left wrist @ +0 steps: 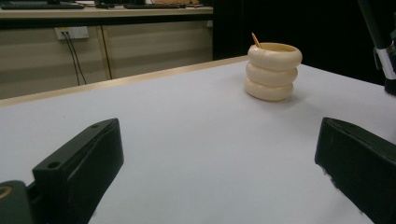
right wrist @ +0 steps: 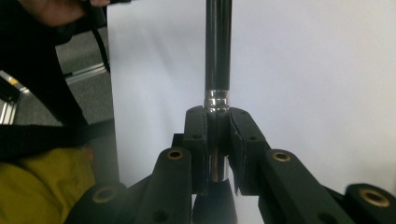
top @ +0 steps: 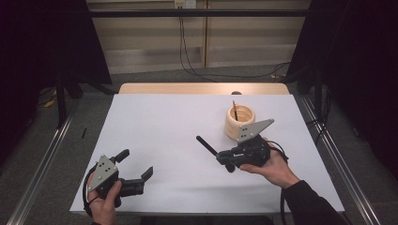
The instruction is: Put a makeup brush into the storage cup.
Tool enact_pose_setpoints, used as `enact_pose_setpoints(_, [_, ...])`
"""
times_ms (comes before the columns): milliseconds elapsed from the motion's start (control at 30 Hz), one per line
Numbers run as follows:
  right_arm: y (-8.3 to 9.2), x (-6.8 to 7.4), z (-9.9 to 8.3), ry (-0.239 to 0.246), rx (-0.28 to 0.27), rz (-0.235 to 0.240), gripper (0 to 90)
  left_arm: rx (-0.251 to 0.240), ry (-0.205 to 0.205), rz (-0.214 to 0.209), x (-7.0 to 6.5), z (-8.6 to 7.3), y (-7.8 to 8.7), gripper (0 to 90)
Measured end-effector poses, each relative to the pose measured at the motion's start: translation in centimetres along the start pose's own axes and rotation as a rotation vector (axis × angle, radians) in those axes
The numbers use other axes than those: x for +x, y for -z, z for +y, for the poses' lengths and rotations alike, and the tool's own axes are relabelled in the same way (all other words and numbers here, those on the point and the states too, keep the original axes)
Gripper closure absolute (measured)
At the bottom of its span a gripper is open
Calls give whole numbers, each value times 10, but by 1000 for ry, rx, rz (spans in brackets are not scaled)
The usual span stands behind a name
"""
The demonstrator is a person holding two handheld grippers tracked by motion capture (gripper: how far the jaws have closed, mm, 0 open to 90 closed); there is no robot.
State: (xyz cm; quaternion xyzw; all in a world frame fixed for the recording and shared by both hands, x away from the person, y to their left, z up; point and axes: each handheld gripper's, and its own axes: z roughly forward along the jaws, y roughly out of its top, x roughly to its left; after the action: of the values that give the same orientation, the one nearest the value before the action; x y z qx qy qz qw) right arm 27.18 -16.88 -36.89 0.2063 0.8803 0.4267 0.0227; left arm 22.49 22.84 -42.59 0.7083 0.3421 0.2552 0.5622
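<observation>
- Right gripper (top: 220, 157) clamped on a black pen (top: 206, 145).
- Left gripper (top: 136, 171) jaws apart, over the bench (top: 155, 131).
- Cream holder (top: 239, 123): no readable writing.

Matt black pen (right wrist: 218, 46) with a glossy metal band; smooth cream holder (left wrist: 273, 71).

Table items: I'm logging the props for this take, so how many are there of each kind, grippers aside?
Cream ringed holder: 1
Wooden stick standing in the holder: 1
Black pen clamped in the right gripper: 1
Total: 3
</observation>
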Motion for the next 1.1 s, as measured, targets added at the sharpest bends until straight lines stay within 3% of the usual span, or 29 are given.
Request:
enact_pose_setpoints(100, [-4, 0, 1, 15, 43, 5, 785, -11, 16, -2, 1, 0, 1, 5])
enact_pose_setpoints(300, [-8, 0, 7, 41, 126, 4, 785, -1, 5, -12, 0, 0, 0, 8])
enact_pose_setpoints(667, [-20, 2, 20, 84, 290, 47, 785, 1, 6, -12, -1, 0, 0, 10])
enact_pose_setpoints(800, [-24, 5, 23, 96, 344, 50, 785, 1, 9, -13, -1, 0, 0, 12])
enact_pose_setpoints(867, [-25, 5, 23, 126, 360, 53, 785, 1, 3, -23, -2, 0, 0, 13])
enact_pose_setpoints(900, [-26, 7, 25, 106, 368, 45, 785, 5, -3, -17, -3, 0, 0, 9])
enact_pose_setpoints(933, [-27, 6, 26, 129, 374, 50, 785, 4, 2, -29, -4, 0, -1, 9])
enact_pose_setpoints(1100, [-34, 9, 30, 138, 440, 53, 785, 7, 0, -30, -4, 0, -1, 11])
